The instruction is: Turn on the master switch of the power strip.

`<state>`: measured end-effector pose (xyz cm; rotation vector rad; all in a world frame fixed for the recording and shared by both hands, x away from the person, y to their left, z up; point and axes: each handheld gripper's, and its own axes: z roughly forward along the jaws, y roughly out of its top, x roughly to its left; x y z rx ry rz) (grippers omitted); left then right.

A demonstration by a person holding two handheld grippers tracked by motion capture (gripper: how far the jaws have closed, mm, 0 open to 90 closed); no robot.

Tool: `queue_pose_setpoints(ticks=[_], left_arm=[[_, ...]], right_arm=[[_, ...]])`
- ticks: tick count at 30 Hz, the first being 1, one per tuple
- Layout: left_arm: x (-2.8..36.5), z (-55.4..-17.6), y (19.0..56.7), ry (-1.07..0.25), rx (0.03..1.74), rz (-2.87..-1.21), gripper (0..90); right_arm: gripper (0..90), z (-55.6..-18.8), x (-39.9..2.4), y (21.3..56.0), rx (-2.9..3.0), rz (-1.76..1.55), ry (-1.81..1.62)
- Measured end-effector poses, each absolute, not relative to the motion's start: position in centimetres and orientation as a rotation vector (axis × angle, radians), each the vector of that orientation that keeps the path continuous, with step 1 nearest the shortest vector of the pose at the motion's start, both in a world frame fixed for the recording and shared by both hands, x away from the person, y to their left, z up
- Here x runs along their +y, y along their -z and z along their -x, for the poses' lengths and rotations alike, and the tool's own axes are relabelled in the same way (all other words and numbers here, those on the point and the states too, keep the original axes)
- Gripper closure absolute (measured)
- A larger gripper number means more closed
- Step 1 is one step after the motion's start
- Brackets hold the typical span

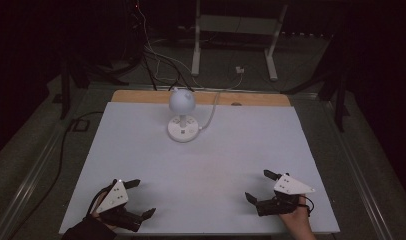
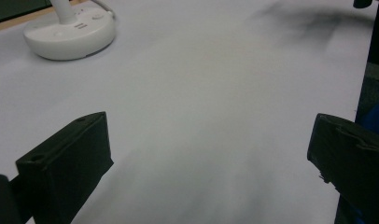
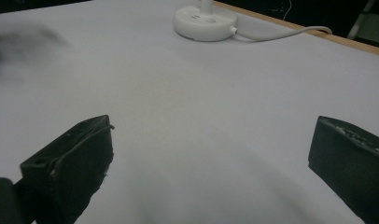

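Both jaws spread, nothing held: your left gripper (image 1: 140, 198) and right gripper (image 1: 258, 186) idle on the bench (image 1: 206, 170). Next, reach forward to the desk lamp (image 1: 182, 116).

Dim room, grey floor (image 1: 31, 150), white metal stand (image 1: 236, 30) behind the table, cables (image 1: 156, 60) trailing across the floor

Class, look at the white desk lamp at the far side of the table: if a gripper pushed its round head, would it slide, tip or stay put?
The lamp probably tips rather than slides: its head sits high above a small round base. Its cable may tug it.
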<state>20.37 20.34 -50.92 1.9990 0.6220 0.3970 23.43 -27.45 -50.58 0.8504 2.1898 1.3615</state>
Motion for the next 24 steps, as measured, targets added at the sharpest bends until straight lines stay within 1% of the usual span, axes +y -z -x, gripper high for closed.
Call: queue_pose_setpoints(ticks=[15, 24], left_arm=[[19.3, -20.4, 50.5, -0.342, 0.588, -2.029, 0.1], [17.5, -20.5, 49.6, -0.29, 0.549, -2.051, 0.1]], right_arm=[[0.0, -23.1, -27.2, 50.1, 2.174, -0.855, -1.382], [0.0, -22.8, -27.1, 50.0, 2.175, -0.872, -1.387]])
